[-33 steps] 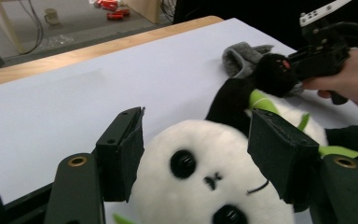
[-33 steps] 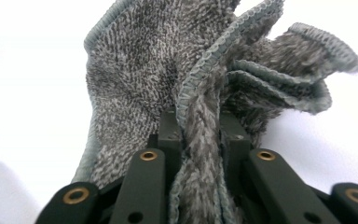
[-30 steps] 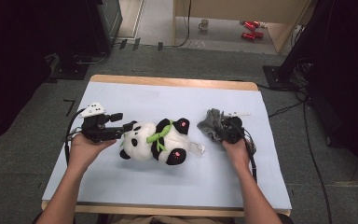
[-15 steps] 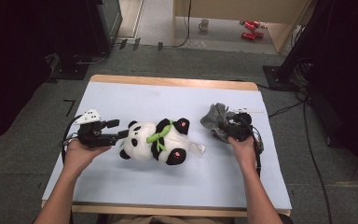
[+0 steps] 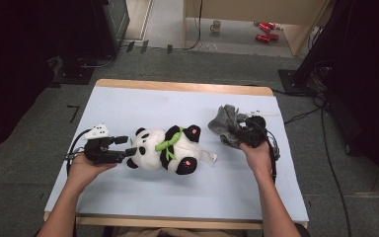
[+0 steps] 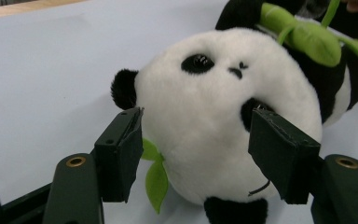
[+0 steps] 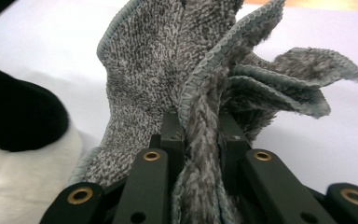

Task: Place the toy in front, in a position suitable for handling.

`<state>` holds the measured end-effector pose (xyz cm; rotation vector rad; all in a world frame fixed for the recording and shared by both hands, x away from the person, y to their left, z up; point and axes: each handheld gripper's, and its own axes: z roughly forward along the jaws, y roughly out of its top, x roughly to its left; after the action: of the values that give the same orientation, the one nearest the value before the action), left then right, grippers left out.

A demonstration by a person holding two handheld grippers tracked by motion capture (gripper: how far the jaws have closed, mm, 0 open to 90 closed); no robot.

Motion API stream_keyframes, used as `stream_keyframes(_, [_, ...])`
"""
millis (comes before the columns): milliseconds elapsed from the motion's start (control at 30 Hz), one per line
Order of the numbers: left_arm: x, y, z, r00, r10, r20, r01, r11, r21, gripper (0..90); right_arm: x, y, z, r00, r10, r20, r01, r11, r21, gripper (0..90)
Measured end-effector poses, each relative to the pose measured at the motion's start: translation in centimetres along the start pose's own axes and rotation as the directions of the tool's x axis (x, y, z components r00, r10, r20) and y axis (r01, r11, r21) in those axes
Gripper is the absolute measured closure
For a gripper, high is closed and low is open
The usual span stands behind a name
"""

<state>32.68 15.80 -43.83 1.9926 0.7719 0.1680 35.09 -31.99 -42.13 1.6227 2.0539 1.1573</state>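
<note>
A black-and-white plush panda [image 5: 167, 147] with a green bamboo sprig lies on its back in the middle of the pale blue mat. My left gripper [image 5: 122, 146] is open just left of its head; in the left gripper view the jaws stand either side of the panda's head [image 6: 214, 121] and do not squeeze it. A crumpled grey cloth [image 5: 224, 122] lies to the panda's right. My right gripper [image 5: 237, 134] is shut on that cloth, and the right gripper view has folds of the grey cloth [image 7: 200, 93] pinched between its jaws.
The mat covers a wooden table [image 5: 177, 86] whose far edge shows bare wood. On the floor beyond stand a mug [image 5: 216, 25], red objects [image 5: 264, 30] and black equipment stands [image 5: 79, 69]. Cables trail off the table's right side.
Both hands have drifted apart slightly: the left gripper moved left and toward me by the panda's head, and the right gripper carried the grey cloth a little to the right.
</note>
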Motion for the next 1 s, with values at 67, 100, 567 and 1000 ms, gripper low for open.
stream_keyframes(67, [0.1,-0.3,0.1,0.9999,-0.001,0.011,0.001,0.9999,0.011,34.9,0.3,0.2,-0.3,0.9999,-0.005,-0.009,0.005,1.0,-0.007,77.8])
stream_keyframes(100, [0.2,-0.6,0.3,0.9997,-0.01,0.021,0.01,0.9998,0.015,34.9,0.4,0.3,-0.4,0.9999,-0.01,-0.011,0.009,1.0,-0.009,77.8])
stream_keyframes(567, [0.7,-1.6,2.0,0.9917,-0.071,0.107,0.069,0.9973,0.024,63.7,1.6,1.2,-1.4,0.9986,-0.018,-0.05,0.017,1.0,-0.022,77.7])
stream_keyframes(1000, [-3.1,1.8,2.1,0.999,0.042,-0.013,-0.043,0.9963,-0.074,80.3,6.5,4.7,-3.5,0.9799,-0.096,-0.175,0.08,0.992,-0.096,77.8])
